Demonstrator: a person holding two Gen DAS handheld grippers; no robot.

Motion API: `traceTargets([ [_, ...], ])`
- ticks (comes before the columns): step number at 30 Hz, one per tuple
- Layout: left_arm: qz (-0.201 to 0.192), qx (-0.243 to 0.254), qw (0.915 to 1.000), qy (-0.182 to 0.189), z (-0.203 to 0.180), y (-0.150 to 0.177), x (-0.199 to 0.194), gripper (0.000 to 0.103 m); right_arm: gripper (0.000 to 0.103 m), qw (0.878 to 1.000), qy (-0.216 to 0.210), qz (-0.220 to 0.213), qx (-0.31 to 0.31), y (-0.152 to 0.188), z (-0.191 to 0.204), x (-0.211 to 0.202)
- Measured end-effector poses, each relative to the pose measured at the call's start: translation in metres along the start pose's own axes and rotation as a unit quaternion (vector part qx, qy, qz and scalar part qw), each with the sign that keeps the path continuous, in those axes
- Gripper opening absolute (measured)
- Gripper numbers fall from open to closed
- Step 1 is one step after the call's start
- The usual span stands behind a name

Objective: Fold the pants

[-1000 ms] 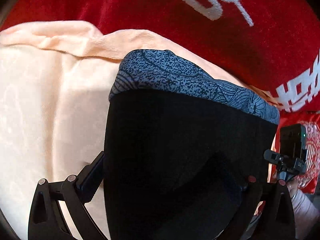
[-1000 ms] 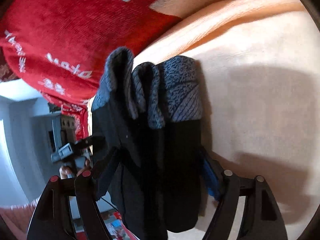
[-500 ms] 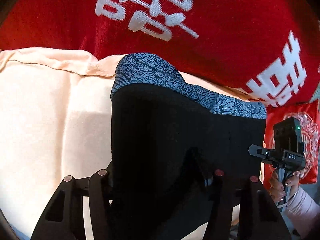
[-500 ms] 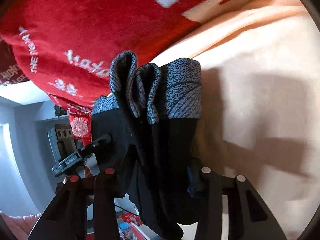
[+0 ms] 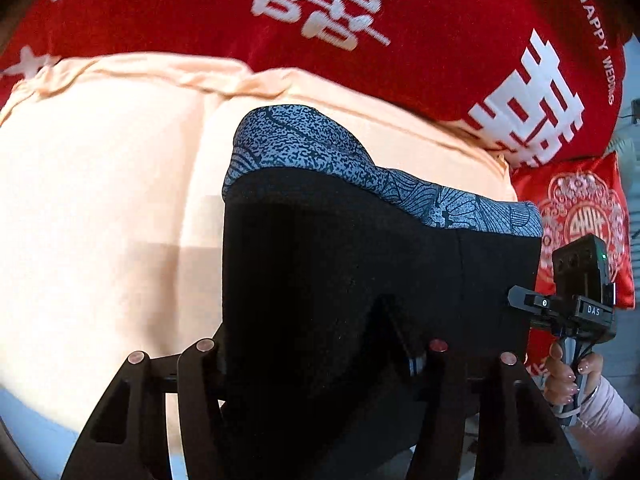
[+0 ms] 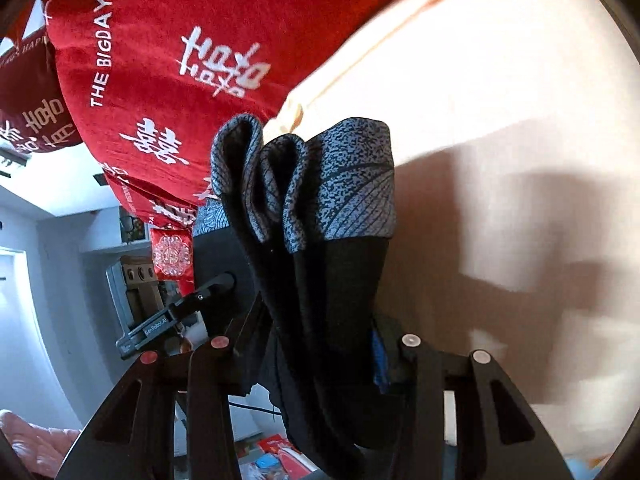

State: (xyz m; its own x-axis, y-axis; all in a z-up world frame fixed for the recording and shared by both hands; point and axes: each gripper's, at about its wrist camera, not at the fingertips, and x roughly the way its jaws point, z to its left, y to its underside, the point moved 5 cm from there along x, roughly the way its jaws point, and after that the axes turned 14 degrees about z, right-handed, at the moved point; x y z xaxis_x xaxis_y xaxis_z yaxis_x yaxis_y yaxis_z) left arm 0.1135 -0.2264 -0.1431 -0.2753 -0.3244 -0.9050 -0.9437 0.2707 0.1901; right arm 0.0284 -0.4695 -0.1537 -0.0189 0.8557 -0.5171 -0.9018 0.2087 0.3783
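Over the bed: both grippers are holding the pants (image 5: 360, 264) up off a peach sheet (image 5: 100, 208).
Pants: black cloth with a grey-blue patterned waistband (image 5: 304, 148) at the top edge; in the left wrist view it is hanging flat and wide, in the right wrist view it is showing bunched into upright folds (image 6: 304, 184).
Left gripper (image 5: 320, 356): its fingers are clamping on the black cloth, which is running between them and hiding the tips; both finger bases are standing partway apart with the cloth filling the gap.
Right gripper (image 6: 316, 344): its fingers are gripping the bunched folds; a blue pad (image 6: 378, 356) is pressing against the cloth on the right side. In the left wrist view this gripper (image 5: 576, 300) is showing at the pants' right edge, held by a hand (image 5: 568, 376) in a pale pink sleeve (image 5: 608, 420).
Jaws: the right pair has just been closing, cloth between them.
Behind: a red blanket (image 5: 360, 20) with white characters is lying along the far side of the sheet; a red cushion (image 5: 580, 216) is sitting at the right.
Shadows: dark shapes are falling on the sheet (image 6: 500, 200) beside the folds.
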Motion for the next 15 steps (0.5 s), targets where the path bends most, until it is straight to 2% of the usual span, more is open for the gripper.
traceTargets([
  [7, 0.017, -0.016, 0.9997, -0.001, 0.042, 0.021, 0.037, 0.06, 0.046, 0.999, 0.044, 0.013, 0.023, 0.008, -0.025, 0.041],
  [8, 0.022, -0.021, 0.9995, -0.003, 0.047, 0.023, 0.045, 0.064, 0.047, 0.998, 0.058, 0.015, 0.029, 0.008, -0.033, 0.045],
  [9, 0.023, -0.03, 0.9992, -0.01, 0.056, 0.024, 0.052, 0.075, 0.051, 0.996, 0.076, 0.013, 0.033, 0.007, -0.04, 0.048],
  [11, 0.007, -0.038, 0.9991, -0.017, 0.066, 0.027, 0.054, 0.085, 0.055, 0.996, 0.077, 0.005, 0.042, 0.007, -0.047, 0.049],
  [13, 0.002, -0.038, 0.9992, -0.016, 0.07, 0.03, 0.051, 0.085, 0.057, 0.995, 0.087, 0.0, 0.047, 0.008, -0.047, 0.047],
  [15, 0.001, -0.036, 0.9989, -0.028, 0.073, 0.032, 0.046, 0.085, 0.06, 0.992, 0.118, -0.01, 0.041, 0.011, -0.043, 0.043],
])
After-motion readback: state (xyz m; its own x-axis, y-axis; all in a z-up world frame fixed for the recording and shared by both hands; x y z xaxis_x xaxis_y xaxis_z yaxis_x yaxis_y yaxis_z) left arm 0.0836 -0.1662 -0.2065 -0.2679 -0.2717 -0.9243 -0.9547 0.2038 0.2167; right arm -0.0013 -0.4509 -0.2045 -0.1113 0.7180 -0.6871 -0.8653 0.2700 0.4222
